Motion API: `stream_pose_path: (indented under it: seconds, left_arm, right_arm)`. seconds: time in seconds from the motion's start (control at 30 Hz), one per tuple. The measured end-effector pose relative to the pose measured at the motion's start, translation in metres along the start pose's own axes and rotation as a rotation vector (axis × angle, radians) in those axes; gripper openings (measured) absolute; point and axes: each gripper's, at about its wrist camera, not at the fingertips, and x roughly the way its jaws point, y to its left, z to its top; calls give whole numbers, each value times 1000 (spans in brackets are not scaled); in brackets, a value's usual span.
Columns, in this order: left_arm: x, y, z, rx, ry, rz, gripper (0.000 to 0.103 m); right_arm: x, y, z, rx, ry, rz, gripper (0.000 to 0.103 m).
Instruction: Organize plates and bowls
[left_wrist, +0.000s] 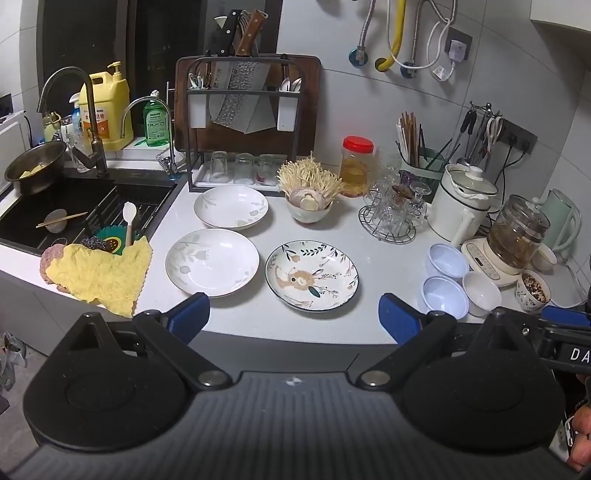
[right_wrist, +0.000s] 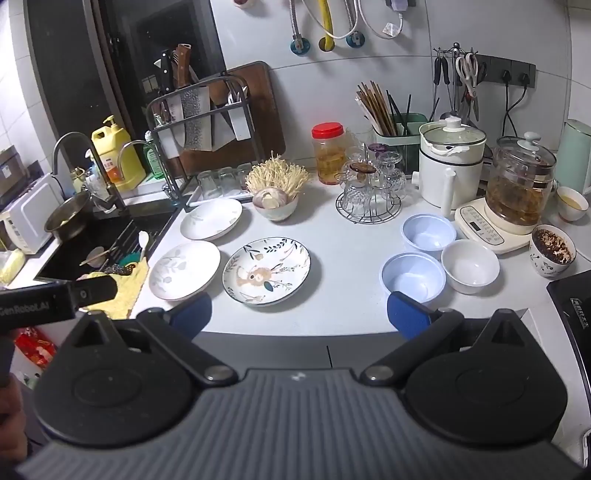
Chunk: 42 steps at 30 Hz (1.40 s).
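Three plates lie on the white counter (left_wrist: 376, 258): a far white leaf plate (left_wrist: 231, 207) (right_wrist: 211, 220), a near white leaf plate (left_wrist: 212, 262) (right_wrist: 184, 270), and a plate painted with an animal (left_wrist: 312, 279) (right_wrist: 266, 271). To the right sit two pale blue bowls (left_wrist: 446, 260) (right_wrist: 429, 232), (left_wrist: 445, 296) (right_wrist: 413, 277) and a white bowl (left_wrist: 481, 293) (right_wrist: 470, 266). My left gripper (left_wrist: 293, 317) hangs open over the counter's front edge, nothing between its blue pads. My right gripper (right_wrist: 299, 314) is open too, just short of the animal plate and near blue bowl.
A black sink (left_wrist: 74, 210) with chopsticks and a yellow cloth (left_wrist: 103, 273) lies at the left. Behind the plates stand a knife rack (left_wrist: 240, 122), a bowl of enoki mushrooms (left_wrist: 308, 192), a red-lidded jar (left_wrist: 356, 166), a glass rack (left_wrist: 391, 214), a white pot (left_wrist: 461, 199), a glass kettle (left_wrist: 517, 236).
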Motion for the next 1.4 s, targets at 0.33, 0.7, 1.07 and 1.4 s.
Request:
stream_pose_path:
  seconds: [0.33, 0.7, 1.07, 1.4]
  left_arm:
    - [0, -4, 0, 2, 3, -1, 100]
    - [-1, -6, -3, 3, -6, 10, 100]
    - [0, -7, -2, -1, -4, 11, 100]
    - [1, -9, -8, 0, -5, 8, 100]
  right_arm:
    - [-1, 2, -2, -4, -4, 1, 103]
    - [0, -3, 0, -3, 1, 13, 103]
    - [0, -4, -1, -2, 1, 27, 103]
    - [-2, -5, -4, 7, -2, 46, 103]
